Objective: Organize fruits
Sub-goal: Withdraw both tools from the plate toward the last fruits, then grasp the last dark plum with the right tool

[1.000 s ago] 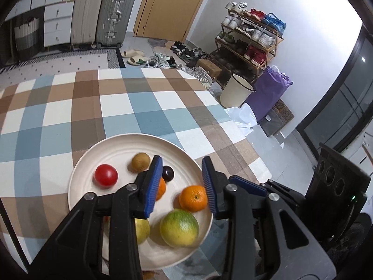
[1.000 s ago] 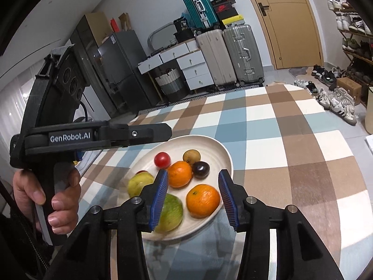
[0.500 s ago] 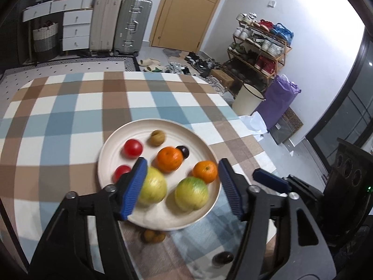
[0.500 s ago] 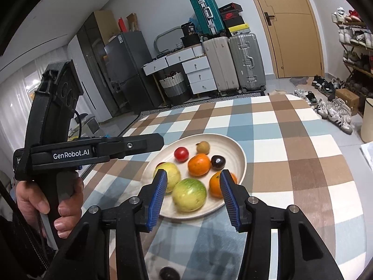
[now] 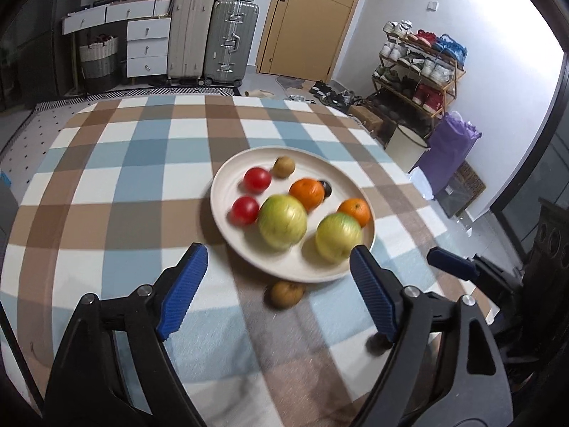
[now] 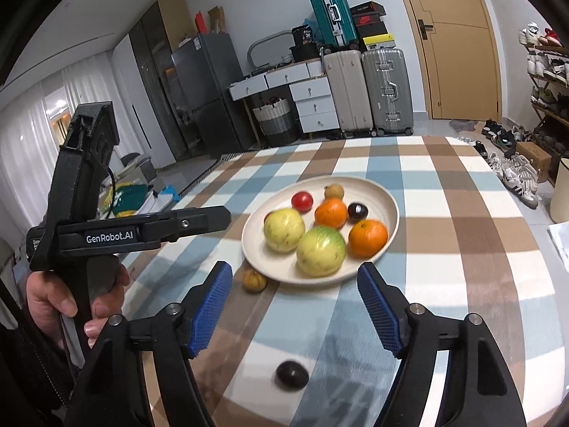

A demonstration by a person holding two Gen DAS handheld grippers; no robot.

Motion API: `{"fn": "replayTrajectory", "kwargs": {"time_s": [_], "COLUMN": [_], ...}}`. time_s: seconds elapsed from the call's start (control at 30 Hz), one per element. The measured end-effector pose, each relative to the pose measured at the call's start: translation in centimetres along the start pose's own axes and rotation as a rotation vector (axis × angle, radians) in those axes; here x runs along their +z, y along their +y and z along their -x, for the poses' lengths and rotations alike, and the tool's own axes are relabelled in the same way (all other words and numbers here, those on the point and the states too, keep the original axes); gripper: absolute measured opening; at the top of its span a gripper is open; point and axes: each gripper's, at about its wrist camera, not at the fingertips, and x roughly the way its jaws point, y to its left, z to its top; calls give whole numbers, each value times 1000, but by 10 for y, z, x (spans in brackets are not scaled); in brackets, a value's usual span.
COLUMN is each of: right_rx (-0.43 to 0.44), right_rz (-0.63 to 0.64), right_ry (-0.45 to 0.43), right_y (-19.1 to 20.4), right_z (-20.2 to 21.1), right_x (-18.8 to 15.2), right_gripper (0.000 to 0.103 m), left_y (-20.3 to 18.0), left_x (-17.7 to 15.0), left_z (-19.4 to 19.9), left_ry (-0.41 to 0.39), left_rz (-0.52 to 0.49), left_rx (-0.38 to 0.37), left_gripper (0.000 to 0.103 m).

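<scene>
Looking along the left gripper (image 5: 274,281), I see its blue jaws spread wide with nothing between them, hanging above the checked worktop (image 5: 117,178). Just past them sits a cream plate (image 5: 220,210) carrying two red tomatoes (image 5: 256,179), two oranges (image 5: 307,192), two big yellow-green fruits (image 5: 282,221), a small brown fruit (image 5: 283,167) at the far side and a dark plum (image 5: 326,188) tucked behind one orange. A second brown fruit (image 5: 286,294) lies on the cloth, just beside the plate's near rim. The picture is slightly blurred.

From the right gripper (image 6: 293,302), the jaws likewise stand wide apart and empty. The same plate (image 6: 389,206) lies beyond them, with its fruit heaped together. On the cloth, a brown fruit (image 6: 254,280) rests by the plate's near-left edge, and a dark plum (image 6: 291,374) lies alone between the jaws, nearer the camera. At left, a hand (image 6: 57,295) grips the other tool's handle.
</scene>
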Motion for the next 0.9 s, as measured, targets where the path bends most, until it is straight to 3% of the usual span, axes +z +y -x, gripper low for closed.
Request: {"fn": "replayTrajectory", "kwargs": {"time_s": [0.1, 0.17, 0.27, 0.7, 0.9], "right_rx": [-2, -2, -6, 15, 19], "right_rz": [4, 6, 14, 7, 34], "right_ry": [23, 35, 52, 140, 166], "right_y": [2, 3, 5, 10, 15], "right_z": [0, 0, 2, -7, -10], "right_x": [-10, -15, -24, -51, -55], "right_gripper": [75, 75, 75, 74, 63], "left_y": [1, 2, 4, -1, 2], "left_x": [-17, -26, -37, -66, -74], "left_z": [5, 4, 4, -7, -14], "left_ry": [5, 20, 33, 76, 107], "left_rz": [-7, -3, 19, 4, 23], "left_rx": [20, 21, 3, -4, -10], "left_gripper": [86, 96, 99, 102, 102]}}
